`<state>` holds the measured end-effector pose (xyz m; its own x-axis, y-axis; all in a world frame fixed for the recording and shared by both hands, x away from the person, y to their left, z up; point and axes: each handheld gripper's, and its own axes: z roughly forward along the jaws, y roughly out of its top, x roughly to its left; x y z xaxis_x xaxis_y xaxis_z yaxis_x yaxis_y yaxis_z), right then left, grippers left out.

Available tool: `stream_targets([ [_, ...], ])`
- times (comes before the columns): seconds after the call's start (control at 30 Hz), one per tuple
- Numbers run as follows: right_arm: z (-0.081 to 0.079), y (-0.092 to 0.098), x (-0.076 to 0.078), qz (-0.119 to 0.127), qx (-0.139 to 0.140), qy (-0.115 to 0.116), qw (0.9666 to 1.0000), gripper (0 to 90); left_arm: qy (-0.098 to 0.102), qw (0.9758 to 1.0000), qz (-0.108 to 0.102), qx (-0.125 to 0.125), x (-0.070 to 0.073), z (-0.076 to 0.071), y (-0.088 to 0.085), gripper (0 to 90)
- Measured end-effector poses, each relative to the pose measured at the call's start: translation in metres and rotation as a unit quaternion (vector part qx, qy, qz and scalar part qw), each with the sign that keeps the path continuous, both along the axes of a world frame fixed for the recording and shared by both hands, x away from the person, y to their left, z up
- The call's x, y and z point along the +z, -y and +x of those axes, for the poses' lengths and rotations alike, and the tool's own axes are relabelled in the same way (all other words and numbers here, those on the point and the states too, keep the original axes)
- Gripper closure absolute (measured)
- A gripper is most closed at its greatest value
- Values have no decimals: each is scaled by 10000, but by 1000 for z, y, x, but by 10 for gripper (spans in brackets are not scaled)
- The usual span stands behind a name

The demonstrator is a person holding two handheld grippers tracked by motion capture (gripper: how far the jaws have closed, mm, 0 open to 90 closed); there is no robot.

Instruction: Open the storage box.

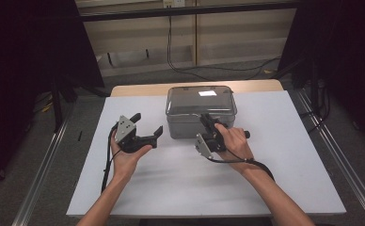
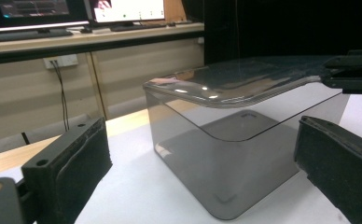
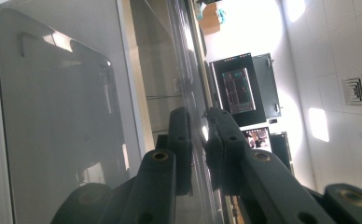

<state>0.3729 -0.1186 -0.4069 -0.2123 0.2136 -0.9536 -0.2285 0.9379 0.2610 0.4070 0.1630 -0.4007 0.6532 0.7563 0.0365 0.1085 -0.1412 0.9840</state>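
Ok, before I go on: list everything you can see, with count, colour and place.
box: one, smoky clear plastic, far centre of the board.
lid: one, clear, on the box, near edge pinched by the right tongs.
board: one, white, covering the tabletop.
table: one, light wood, far edge showing behind the board.
cables: several, black, floor behind the table.
left tongs: one, black, open, left of the box.
right tongs: one, black, shut on the lid.
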Motion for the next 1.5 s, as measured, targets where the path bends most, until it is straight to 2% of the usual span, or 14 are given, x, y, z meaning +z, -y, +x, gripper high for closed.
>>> stream_targets([
  [0.17,0,1,2,47,-7,8,10000,800,75,9999,73,-55,1,6,6,33],
  [0.2,1,0,3,46,6,14,10000,802,82,9997,183,-100,1,9,9,33],
  [0.27,1,0,4,53,-17,10,10000,802,150,9995,251,-105,1,13,12,36],
  [0.4,2,0,8,95,-14,30,9999,804,144,9998,160,-59,3,21,18,42],
  [0.5,2,1,9,122,-15,47,9999,803,213,9995,225,-104,6,27,24,44],
  [0.77,4,1,12,127,-13,102,9999,805,153,9993,295,-171,1,37,34,50],
  [0.83,4,0,12,103,3,116,9999,805,75,9995,240,-203,-1,40,35,56],
  [0.87,5,0,13,111,6,130,9999,805,94,9992,343,-171,-3,44,38,56],
  [1.03,5,0,14,131,-20,123,9998,805,170,9992,309,-173,-4,49,42,77],
  [1.07,5,0,14,154,-39,113,9998,804,233,9988,393,-164,-4,50,42,76],
  [1.23,5,0,14,165,-32,117,9998,803,224,9992,312,-138,-4,54,45,101],
  [1.3,5,0,14,166,-36,112,9998,802,250,9989,380,-123,-4,55,45,115],
  [1.4,5,0,14,135,-21,88,9999,802,174,9996,212,-116,-6,58,45,130],
  [1.5,5,0,13,126,-17,85,9999,801,213,9995,201,-102,-6,59,44,170],
])
